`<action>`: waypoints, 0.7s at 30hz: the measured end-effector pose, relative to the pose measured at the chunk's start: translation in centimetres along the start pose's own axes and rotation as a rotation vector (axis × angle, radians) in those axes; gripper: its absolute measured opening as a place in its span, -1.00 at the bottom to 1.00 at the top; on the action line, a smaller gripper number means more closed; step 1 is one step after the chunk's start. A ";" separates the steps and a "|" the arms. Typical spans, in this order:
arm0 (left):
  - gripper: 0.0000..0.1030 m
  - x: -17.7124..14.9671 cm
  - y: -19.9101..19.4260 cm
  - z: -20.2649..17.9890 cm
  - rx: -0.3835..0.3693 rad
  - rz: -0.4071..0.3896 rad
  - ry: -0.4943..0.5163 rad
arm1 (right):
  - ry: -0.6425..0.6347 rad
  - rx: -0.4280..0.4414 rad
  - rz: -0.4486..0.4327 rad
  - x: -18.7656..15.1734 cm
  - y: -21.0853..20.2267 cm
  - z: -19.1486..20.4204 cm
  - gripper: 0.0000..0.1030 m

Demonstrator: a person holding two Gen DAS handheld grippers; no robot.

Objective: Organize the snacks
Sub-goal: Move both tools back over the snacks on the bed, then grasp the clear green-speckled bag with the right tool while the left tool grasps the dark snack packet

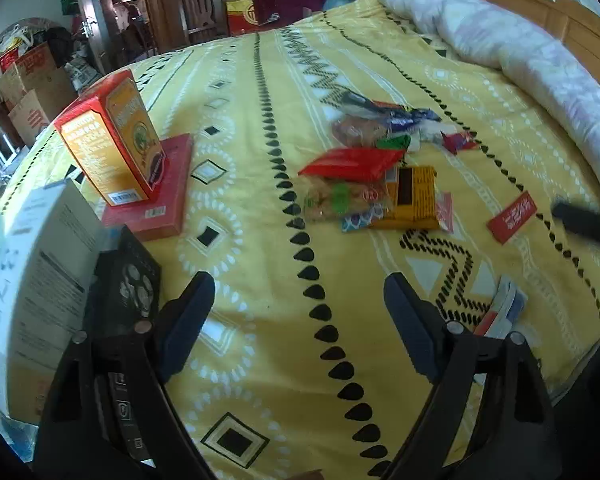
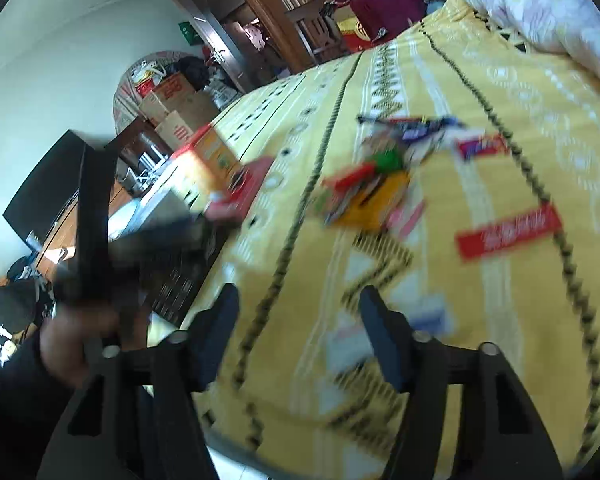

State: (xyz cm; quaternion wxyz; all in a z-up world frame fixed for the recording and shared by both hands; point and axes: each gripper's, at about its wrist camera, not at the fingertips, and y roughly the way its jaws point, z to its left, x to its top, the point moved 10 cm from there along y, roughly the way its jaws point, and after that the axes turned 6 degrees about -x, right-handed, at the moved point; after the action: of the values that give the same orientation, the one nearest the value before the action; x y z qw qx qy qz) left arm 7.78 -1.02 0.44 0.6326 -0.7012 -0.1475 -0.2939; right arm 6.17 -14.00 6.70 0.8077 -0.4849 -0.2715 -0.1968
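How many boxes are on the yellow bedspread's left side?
3: an orange box standing on a flat red box, and a white box at the edge. Others may be hidden.

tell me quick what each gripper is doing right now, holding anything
Left gripper: jaws open, nothing between them, only the yellow bedspread below.
Right gripper: jaws open, holding nothing.

Matt woven cloth bedspread (image 1: 260, 340); glossy plastic snack wrappers (image 1: 352, 162) at centre; smooth printed cardboard orange box (image 1: 112, 140) at ten o'clock; soft quilted cloth duvet (image 1: 500, 32) at one o'clock; varnished wooden headboard (image 1: 572, 20).
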 end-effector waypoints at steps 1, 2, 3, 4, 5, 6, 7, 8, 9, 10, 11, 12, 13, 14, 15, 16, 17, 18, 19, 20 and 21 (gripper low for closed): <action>0.68 -0.6 0.4 -0.1 -0.001 -0.002 0.011 | -0.020 -0.017 -0.012 2.2 1.2 -1.0 0.15; 0.68 -1.0 0.7 -0.1 -0.007 -0.006 0.014 | -0.036 -0.034 -0.010 4.1 2.5 -2.1 0.15; 0.68 -1.6 0.8 0.0 -0.018 -0.005 0.010 | -0.038 -0.053 0.002 6.2 4.1 -3.5 0.14; 0.68 -2.1 0.8 0.1 -0.034 -0.002 0.001 | -0.024 -0.078 0.012 8.6 6.1 -5.4 0.14; 0.68 -2.4 0.7 0.2 -0.051 -0.001 -0.008 | -0.013 -0.094 0.021 10.3 7.6 -6.9 0.14; 0.68 -2.7 0.6 0.3 -0.063 -0.002 -0.017 | -0.001 -0.110 0.041 12.3 9.5 -8.5 0.14; 0.68 -2.9 0.3 0.4 -0.073 -0.003 -0.026 | 0.024 -0.122 0.064 14.2 11.5 -10.4 0.14; 0.68 -3.1 0.2 0.5 -0.085 -0.001 -0.034 | 0.044 -0.143 0.069 15.9 13.0 -11.9 0.15; 0.68 -3.3 0.1 0.6 -0.096 0.002 -0.038 | 0.051 -0.163 0.078 17.6 14.7 -13.2 0.19; 0.68 -3.4 0.1 0.7 -0.103 0.003 -0.040 | 0.057 -0.165 0.107 18.9 16.8 -14.2 0.31; 0.68 -3.4 0.2 0.8 -0.107 0.004 -0.041 | 0.071 -0.159 0.158 19.7 19.1 -14.9 0.33; 0.68 -3.5 0.2 0.8 -0.110 0.005 -0.042 | 0.079 -0.168 0.189 20.2 20.9 -15.4 0.33; 0.68 -3.5 0.3 1.0 -0.113 0.007 -0.044 | 0.068 -0.179 0.213 20.8 23.0 -15.6 0.33; 0.68 -3.6 0.4 1.2 -0.116 0.011 -0.050 | 0.050 -0.175 0.240 20.9 24.7 -15.3 0.33; 0.68 -3.6 0.5 1.4 -0.121 0.016 -0.062 | 0.025 -0.163 0.278 20.7 26.8 -14.6 0.37; 0.68 -3.7 0.6 1.5 -0.129 0.017 -0.071 | 0.006 -0.154 0.298 20.5 28.2 -14.1 0.41; 0.68 -3.8 0.8 1.7 -0.131 0.021 -0.076 | -0.025 -0.139 0.330 19.8 29.8 -13.2 0.47; 0.68 -3.9 0.9 1.8 -0.128 0.027 -0.078 | -0.052 -0.136 0.372 18.6 31.1 -12.4 0.59; 0.68 -4.0 0.9 1.9 -0.126 0.031 -0.083 | -0.076 -0.140 0.390 17.8 31.7 -11.6 0.61; 0.68 -4.1 0.9 2.0 -0.130 0.030 -0.089 | -0.115 -0.132 0.398 17.1 31.9 -10.3 0.61; 0.68 -4.1 0.8 2.0 -0.136 0.028 -0.094 | -0.146 -0.100 0.419 15.9 31.6 -8.7 0.61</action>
State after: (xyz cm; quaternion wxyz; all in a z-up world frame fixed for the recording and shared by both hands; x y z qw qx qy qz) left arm 5.47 1.51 -2.71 0.5801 -0.7575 -0.1470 -0.2609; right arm 39.05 -8.30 -7.98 0.7840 -0.5832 -0.2125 -0.0022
